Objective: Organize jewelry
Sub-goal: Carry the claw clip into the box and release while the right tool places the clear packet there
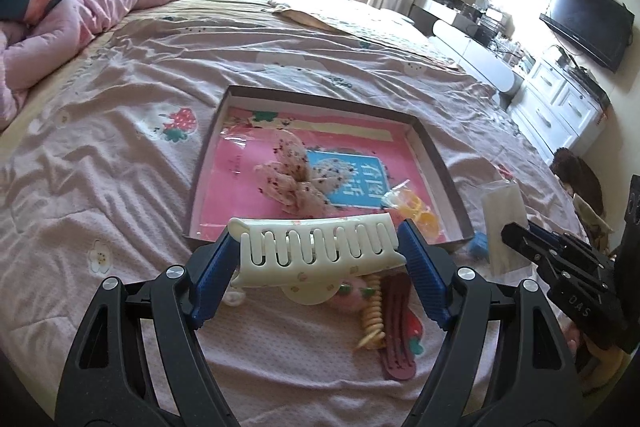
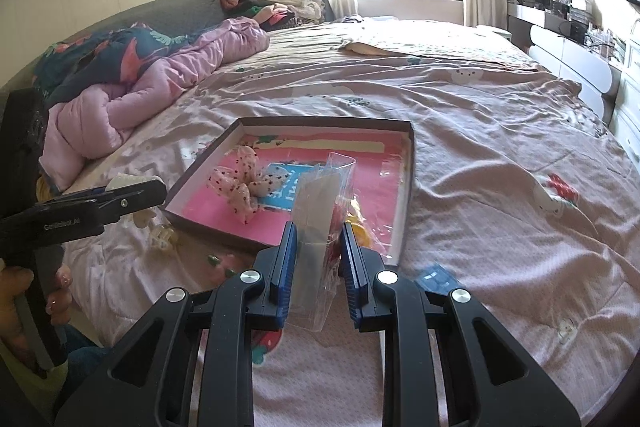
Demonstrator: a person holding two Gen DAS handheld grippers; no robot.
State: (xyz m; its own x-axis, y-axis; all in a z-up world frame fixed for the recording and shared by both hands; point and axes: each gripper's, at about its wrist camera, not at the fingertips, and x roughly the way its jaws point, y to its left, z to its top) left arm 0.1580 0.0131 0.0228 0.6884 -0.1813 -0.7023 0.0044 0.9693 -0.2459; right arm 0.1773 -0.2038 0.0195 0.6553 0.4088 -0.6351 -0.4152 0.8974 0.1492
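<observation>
Spanning the left gripper [image 1: 320,251], a white claw hair clip [image 1: 316,247] sits crosswise, clenched end to end between the blue pads, lifted above the bed [image 1: 120,167] just short of the shallow box [image 1: 440,163]. The right gripper [image 2: 318,251] is pinched tight on a clear plastic packet [image 2: 320,203] standing upright over the box's near edge.

A: What does the right gripper [image 2: 318,259] hold?
B: A clear plastic packet [image 2: 320,211], pinched upright between the blue pads [image 2: 285,263].
A: And beyond it?
B: A shallow box [image 2: 404,187] on the bedspread [image 2: 480,147], with a spotted bow [image 2: 244,183] on its pink floor.
A: The other gripper?
B: The left gripper [image 2: 132,193] is at the left edge, side-on, with something cream-white between its fingers.
</observation>
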